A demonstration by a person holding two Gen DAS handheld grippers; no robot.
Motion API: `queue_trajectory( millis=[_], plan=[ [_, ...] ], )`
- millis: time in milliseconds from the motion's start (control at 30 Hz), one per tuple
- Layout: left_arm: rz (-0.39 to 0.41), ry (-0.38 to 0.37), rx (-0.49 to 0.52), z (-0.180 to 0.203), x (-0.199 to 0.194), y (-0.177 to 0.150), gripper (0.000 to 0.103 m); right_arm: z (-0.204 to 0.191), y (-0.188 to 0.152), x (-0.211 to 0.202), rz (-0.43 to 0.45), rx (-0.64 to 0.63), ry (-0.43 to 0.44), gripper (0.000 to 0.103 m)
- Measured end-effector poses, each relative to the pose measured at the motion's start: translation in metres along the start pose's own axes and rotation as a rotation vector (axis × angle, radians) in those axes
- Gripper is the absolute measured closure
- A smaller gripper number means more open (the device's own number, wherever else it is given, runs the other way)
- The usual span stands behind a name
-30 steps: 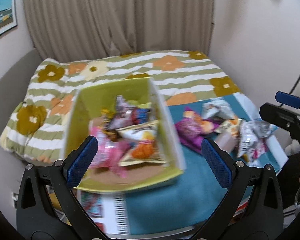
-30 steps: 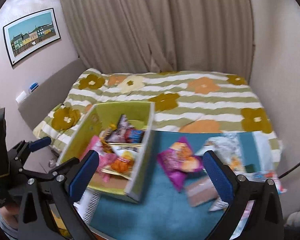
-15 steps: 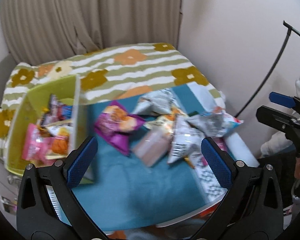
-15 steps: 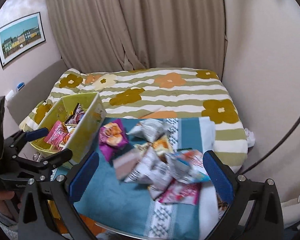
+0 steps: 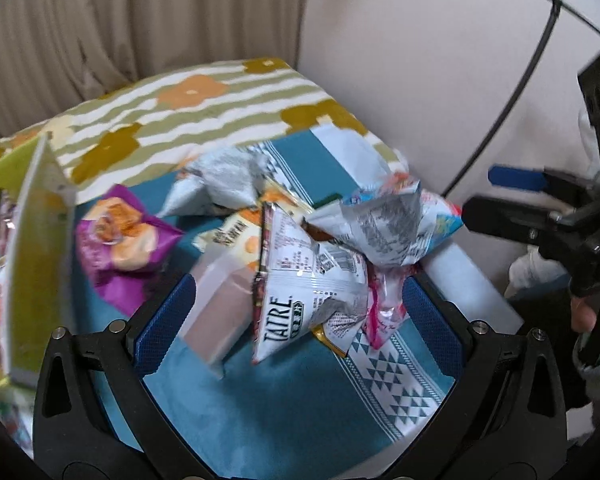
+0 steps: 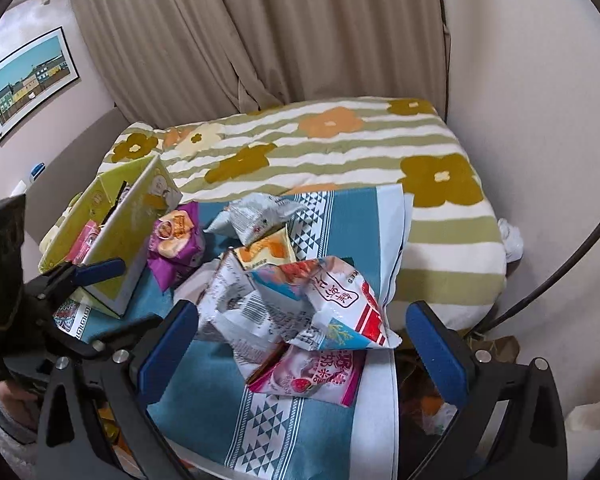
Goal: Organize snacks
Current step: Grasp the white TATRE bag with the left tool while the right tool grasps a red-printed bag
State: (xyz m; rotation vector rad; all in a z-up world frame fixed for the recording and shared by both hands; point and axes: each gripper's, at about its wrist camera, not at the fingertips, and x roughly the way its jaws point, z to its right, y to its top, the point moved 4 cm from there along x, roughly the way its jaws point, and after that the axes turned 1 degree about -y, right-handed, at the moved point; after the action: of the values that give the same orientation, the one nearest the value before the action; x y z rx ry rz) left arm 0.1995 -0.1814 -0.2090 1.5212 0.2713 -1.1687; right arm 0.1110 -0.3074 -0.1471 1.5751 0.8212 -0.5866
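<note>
Both grippers hang over the snack pile with jaws spread wide and nothing between them. The left gripper [image 5: 296, 316] frames a white "TATRE" packet [image 5: 300, 280] and a blurred brown pouch [image 5: 216, 312] on the teal cloth [image 5: 260, 412]. The right gripper [image 6: 300, 344] sees what the left view cuts off — the whole yellow-green box [image 6: 116, 224] with packets inside, a pink strawberry packet [image 6: 312, 376] under the heap, and a framed picture [image 6: 28, 84]. A purple packet [image 6: 176, 240] lies just beside the box.
</note>
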Motion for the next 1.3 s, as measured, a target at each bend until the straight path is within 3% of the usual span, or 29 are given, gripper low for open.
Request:
queue_trajectory(
  millis=[400, 467, 700, 800, 967, 1300],
  plan=[
    [-0.089, -0.092, -0.006, -0.006, 0.058, -0.003, 0.006, 0.008, -0.007, 0.054, -0.091, -0.046, -0.03, 0.0],
    [-0.096, -0.098, 0.01, -0.002, 0.064, 0.0, 0.011, 0.006, -0.007, 0.061, -0.108, -0.076, -0.042, 0.0],
    [-0.135, -0.103, 0.081, 0.009, 0.076, 0.0, 0.012, 0.005, -0.007, 0.076, -0.138, -0.123, -0.043, 0.0],
    [-0.159, -0.104, 0.074, 0.007, 0.08, -0.003, 0.025, 0.004, -0.006, 0.085, -0.136, -0.14, -0.024, 0.0],
    [-0.172, -0.108, 0.088, 0.005, 0.084, -0.003, 0.037, 0.002, -0.006, 0.096, -0.132, -0.162, 0.015, 0.0],
    [-0.177, -0.11, 0.09, 0.006, 0.077, -0.002, 0.045, 0.002, -0.009, 0.104, -0.163, -0.173, 0.023, 0.016]
  ],
)
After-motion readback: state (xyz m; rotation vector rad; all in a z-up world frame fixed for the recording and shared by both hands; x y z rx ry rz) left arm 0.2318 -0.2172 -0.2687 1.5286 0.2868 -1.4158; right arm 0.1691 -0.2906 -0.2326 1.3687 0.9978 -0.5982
